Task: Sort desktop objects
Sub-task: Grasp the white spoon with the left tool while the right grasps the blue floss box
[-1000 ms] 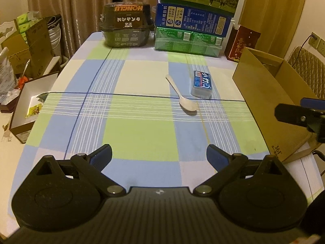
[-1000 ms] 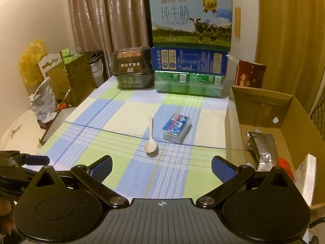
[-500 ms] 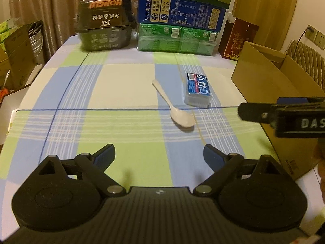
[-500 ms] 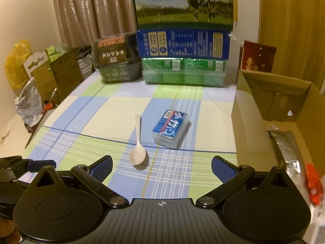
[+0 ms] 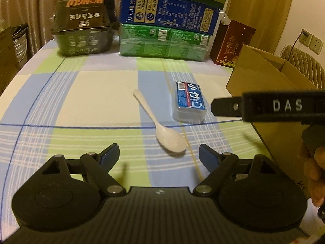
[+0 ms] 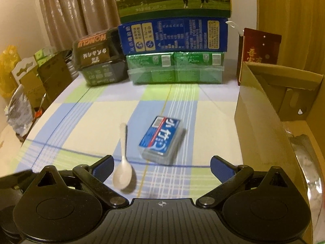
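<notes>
Spoon [image 5: 160, 122], white, probably plastic or thin ceramic: judged light, rigid and smooth, so liable to slip or skate on the cloth if pressed from one side only. The best hold appears to be across the thin handle near its middle, where the section is narrow and roughly parallel-sided; the bowl is wide and curved and would likely squirm out of flat pads. It lies flat near the middle of the desk [image 5: 85, 93], bowl toward the near edge and handle tip toward the far edge. In the left wrist view its long axis runs diagonally, far-left to near-right; in the right wrist view [image 6: 123, 158] it runs almost straight away from the camera.

Box [image 5: 188, 101], blue-labelled with a clear shell, lies flat just beside the spoon on the side of the desk's right edge, not touching it. It looks light, stiff and glossy; its two long sides offer a hold. Its long axis also points roughly near to far.

Carton [image 6: 270, 109], open-topped cardboard, stands at the right edge, presumably the sorting bin.

Left gripper [image 5: 159, 154]: jaws wide, empty, above the cloth just short of the spoon bowl. Right gripper [image 6: 161, 167]: jaws wide, empty, the bowl just inside its left finger, the box ahead. Stacked packages line the far edge.
</notes>
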`<move>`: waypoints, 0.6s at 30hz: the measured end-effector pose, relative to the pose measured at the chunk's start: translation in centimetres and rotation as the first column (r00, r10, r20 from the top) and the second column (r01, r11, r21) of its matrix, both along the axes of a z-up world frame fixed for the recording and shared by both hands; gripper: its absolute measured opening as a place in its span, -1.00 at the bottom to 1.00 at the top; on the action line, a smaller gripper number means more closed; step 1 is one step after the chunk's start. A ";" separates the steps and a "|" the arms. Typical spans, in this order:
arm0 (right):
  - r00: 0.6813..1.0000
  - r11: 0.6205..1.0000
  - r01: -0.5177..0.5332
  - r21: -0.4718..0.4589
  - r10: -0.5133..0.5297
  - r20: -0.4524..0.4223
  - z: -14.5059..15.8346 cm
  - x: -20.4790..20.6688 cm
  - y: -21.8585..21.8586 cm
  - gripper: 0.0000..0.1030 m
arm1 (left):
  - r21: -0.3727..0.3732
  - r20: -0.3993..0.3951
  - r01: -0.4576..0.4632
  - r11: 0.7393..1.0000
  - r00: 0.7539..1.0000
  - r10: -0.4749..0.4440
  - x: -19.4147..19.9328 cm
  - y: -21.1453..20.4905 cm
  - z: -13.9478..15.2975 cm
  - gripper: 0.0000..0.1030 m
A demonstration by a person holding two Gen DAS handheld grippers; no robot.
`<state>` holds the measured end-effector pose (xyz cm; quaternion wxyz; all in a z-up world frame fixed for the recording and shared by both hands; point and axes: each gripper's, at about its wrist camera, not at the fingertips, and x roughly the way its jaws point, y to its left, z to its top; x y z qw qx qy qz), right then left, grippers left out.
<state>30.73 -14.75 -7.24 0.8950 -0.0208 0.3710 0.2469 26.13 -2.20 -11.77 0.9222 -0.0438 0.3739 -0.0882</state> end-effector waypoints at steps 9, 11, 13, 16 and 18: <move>1.000 1.000 0.028 0.005 -0.028 -0.005 -0.3 1.7 0.1 0.88 | -0.027 -0.010 0.041 0.999 0.999 -0.041 2.9 -0.9 -1.8 0.16; 0.999 0.999 0.033 0.006 -0.033 -0.009 -0.5 1.9 0.1 0.88 | -0.026 -0.011 0.048 0.999 0.999 -0.048 3.3 -1.2 -2.2 0.13; 0.999 0.999 0.037 0.002 -0.037 -0.009 -0.6 2.0 0.1 0.88 | -0.016 -0.011 0.054 0.998 0.998 -0.054 3.7 -1.5 -2.6 0.11; 0.999 0.999 0.044 -0.005 -0.044 -0.010 -0.9 2.2 0.0 0.88 | -0.002 -0.029 0.072 0.997 0.997 -0.072 4.3 -1.7 -3.2 -0.10; 0.999 0.999 0.047 -0.008 -0.047 -0.009 -1.0 2.3 -0.1 0.88 | 0.012 -0.040 0.074 0.997 0.997 -0.073 4.4 -1.6 -3.5 -0.29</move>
